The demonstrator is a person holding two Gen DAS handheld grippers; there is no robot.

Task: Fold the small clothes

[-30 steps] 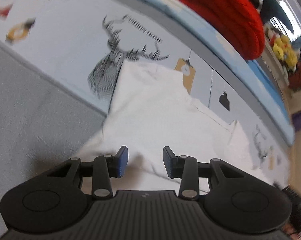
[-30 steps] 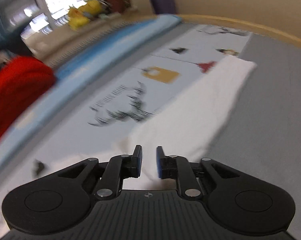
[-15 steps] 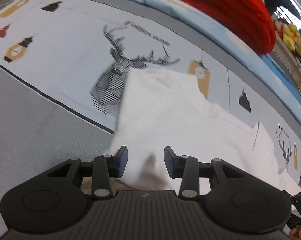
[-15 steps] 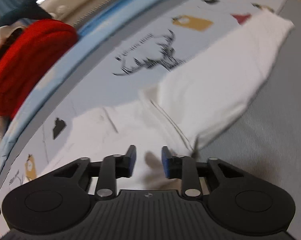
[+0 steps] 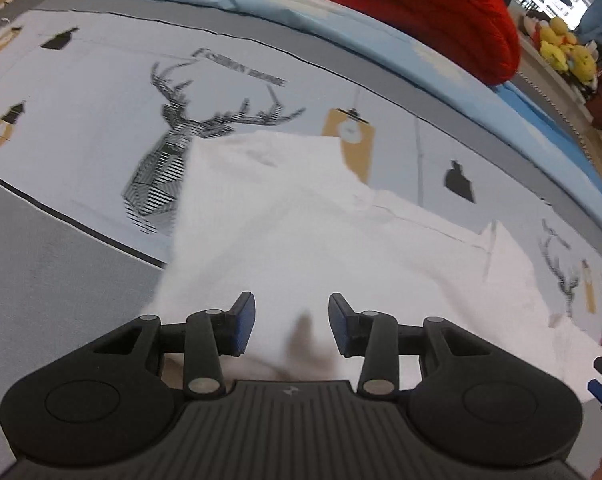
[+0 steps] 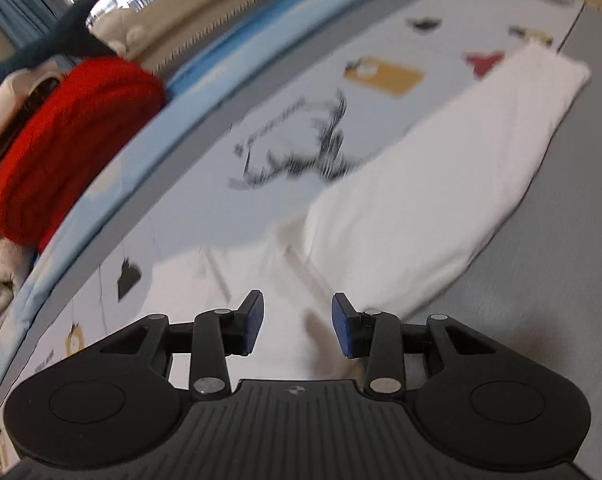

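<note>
Printed bedding covers the bed [image 5: 81, 92], pale with a deer head [image 5: 169, 160], tags and small black shapes, and a plain grey band runs along the near side. Farthest left in the right wrist view, at the bed's far edge, a red knitted item [image 6: 69, 136] rests on a light blue cover.

Next comes the white garment [image 5: 285, 232], the task's thing, spread flat across print and grey band alike. Its long axis runs sideways across both views: one folded, sleeve-like length stretches away to the upper right in the right wrist view [image 6: 441, 200], while the body, with a seam, lies under both tools.

Over it the left gripper [image 5: 292, 326] points steeply down, jaws released, white cloth showing in the gap but neither pad pressing it. The right gripper [image 6: 297, 328] stands likewise, jaws apart and empty, over the seam where the long part meets the body; that end is nearer to it. I judge the next grasp to fall on the near edge directly below each tool.

No containers are visible.
</note>
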